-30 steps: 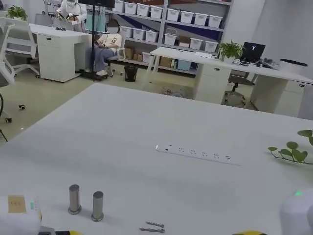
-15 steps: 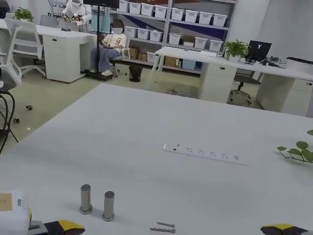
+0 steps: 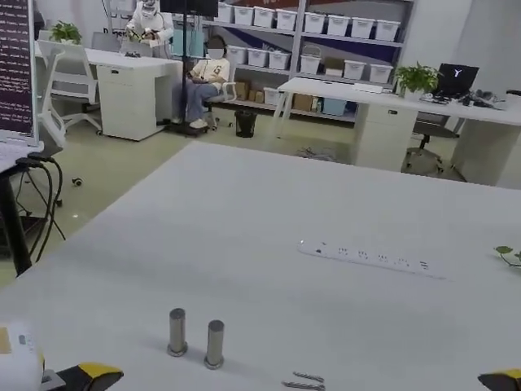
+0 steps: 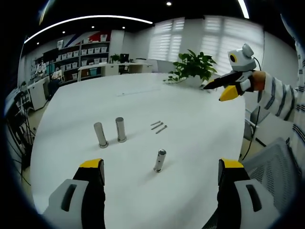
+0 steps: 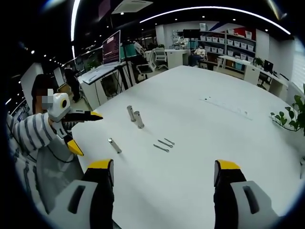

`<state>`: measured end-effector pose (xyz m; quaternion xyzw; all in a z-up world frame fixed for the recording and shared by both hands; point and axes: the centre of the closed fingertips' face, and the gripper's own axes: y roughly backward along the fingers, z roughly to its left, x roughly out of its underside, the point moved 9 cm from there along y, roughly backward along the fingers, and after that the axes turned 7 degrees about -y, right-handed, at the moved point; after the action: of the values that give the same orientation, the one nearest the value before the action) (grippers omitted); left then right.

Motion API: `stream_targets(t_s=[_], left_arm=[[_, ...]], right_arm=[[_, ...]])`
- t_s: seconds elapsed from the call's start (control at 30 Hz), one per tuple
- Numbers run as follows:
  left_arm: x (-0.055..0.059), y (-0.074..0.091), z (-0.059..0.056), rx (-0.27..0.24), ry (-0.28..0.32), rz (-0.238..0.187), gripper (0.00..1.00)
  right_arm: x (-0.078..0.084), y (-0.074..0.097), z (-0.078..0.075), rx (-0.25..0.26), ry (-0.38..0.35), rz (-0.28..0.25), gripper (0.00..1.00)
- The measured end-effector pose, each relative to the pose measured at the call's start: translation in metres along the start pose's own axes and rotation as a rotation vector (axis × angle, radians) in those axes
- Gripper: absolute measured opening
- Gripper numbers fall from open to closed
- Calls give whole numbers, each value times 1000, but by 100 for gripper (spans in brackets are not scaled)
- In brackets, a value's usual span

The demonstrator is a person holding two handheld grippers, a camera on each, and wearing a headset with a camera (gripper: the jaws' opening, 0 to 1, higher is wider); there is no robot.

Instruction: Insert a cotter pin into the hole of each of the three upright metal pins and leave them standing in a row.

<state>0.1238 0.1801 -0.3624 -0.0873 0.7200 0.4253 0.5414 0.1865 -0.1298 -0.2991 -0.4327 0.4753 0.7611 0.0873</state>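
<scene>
Two upright metal pins (image 3: 177,332) (image 3: 215,344) stand side by side near the front of the white table. A third pin (image 4: 160,161) stands alone, nearer to my left gripper (image 4: 162,191), which is open and holds nothing. Three cotter pins (image 4: 158,126) lie flat to the right of the pair, also seen as cotter pins (image 5: 164,145) from the other side. My right gripper (image 5: 162,183) is open and holds nothing, well back from the pins. Each gripper sees the other raised in the air: the right gripper (image 4: 228,83) and the left gripper (image 5: 78,129).
A white power strip (image 3: 370,259) lies across the middle of the table (image 3: 244,228). A potted plant (image 4: 193,67) stands at the table's far right side. Desks, chairs, shelves and people are beyond the table's far edge.
The head camera has turned left, so the whole picture has shifted right. Pins and cotter pins keep their places on the table. Yellow fingertips have come up at the bottom corners.
</scene>
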Motion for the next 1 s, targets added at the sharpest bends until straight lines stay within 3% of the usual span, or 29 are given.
stream_targets(t_s=[0.27,0.4,0.57,0.7,0.8,0.97,1.0], left_arm=[[12,11,-1,-34,46,7,99],[16,15,-2,-49,32,9,99],[19,21,-5,-62,70,4,99],[18,23,-7,-76,66,-5,99],[18,24,-8,-82,57,-7,99],[18,25,-11,-72,61,2,99],[17,25,-12,-75,61,0,99]], right_arm=[[-17,-14,-4,2,80,43,81],[-24,-24,-9,19,156,97,79],[-28,-41,-13,9,198,151,74],[-32,-51,-13,-41,188,170,70],[-40,-57,-12,-50,237,163,67],[-45,-67,-17,-73,254,188,58],[-45,-70,-16,-119,249,203,55]])
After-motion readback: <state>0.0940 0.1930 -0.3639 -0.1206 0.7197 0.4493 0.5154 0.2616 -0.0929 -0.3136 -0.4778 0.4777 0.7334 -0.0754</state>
